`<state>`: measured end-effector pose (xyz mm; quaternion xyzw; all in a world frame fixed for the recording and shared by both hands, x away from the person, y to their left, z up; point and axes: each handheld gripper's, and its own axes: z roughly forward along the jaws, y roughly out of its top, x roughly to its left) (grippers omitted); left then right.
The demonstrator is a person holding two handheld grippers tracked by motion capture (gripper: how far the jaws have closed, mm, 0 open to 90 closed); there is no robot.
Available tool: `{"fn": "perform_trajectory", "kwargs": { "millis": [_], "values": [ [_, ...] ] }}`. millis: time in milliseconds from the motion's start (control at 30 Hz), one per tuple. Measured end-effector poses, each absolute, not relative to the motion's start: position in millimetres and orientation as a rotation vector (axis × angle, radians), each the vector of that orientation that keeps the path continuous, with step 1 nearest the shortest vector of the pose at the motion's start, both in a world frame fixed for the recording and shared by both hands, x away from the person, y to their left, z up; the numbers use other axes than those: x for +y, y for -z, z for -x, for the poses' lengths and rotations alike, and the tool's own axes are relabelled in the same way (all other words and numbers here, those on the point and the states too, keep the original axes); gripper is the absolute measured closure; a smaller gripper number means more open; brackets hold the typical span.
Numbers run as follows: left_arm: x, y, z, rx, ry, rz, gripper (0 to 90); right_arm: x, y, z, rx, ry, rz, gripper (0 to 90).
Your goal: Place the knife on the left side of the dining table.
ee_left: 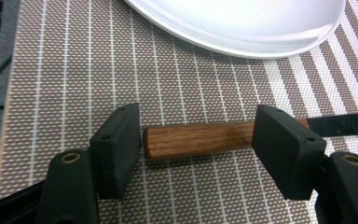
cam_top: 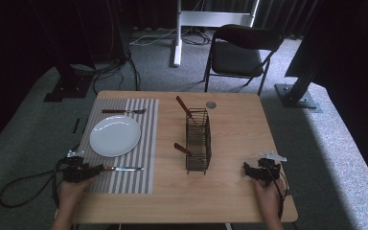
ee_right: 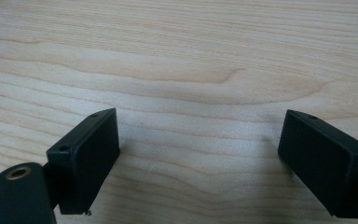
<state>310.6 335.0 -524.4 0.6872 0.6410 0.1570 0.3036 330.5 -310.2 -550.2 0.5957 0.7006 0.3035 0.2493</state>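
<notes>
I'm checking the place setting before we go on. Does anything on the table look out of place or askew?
Mostly tidy. The plate sits on the striped placemat, with the fork beyond it and the knife on its near side. One oddity: two wooden-handled utensils lean tilted in the wire caddy.

A lab or studio: dark curtains (cam_top: 38, 28), floor cables (cam_top: 120, 67), stand bases (cam_top: 297, 96), 1 folding chair (cam_top: 239, 50).

White plate (cam_top: 115, 136); striped brown-white placemat (ee_left: 74, 70); black basket (cam_top: 198, 141).
</notes>
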Motion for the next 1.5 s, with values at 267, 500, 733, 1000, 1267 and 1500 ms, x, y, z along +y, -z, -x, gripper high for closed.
{"fn": "perform_trajectory", "kwargs": {
  "millis": [267,500,733,1000,1267,1500],
  "values": [
    [336.0,527.5,-288.7,1.605,-0.419,-1.783,19.4,-310.2,550.2,-330.5,1.908,-0.826,-1.622,11.8],
    [327.0,531.7,-270.5,1.569,-0.503,-1.856,10.1,-310.2,550.2,-330.5,1.908,-0.827,-1.622,11.8],
    [323.3,534.9,-260.0,1.580,-0.593,-1.866,0.0,-310.2,550.2,-330.5,1.908,-0.827,-1.623,11.8],
    [327.2,542.1,-257.0,1.660,-0.681,-1.840,0.0,-310.2,550.2,-330.5,1.908,-0.827,-1.622,11.8],
    [330.9,546.5,-257.6,1.700,-0.698,-1.836,0.0,-310.2,550.2,-330.5,1.908,-0.827,-1.622,11.8],
    [332.5,546.8,-259.6,1.688,-0.686,-1.842,0.0,-310.2,550.2,-330.5,1.908,-0.827,-1.623,11.8]
  ]
}}
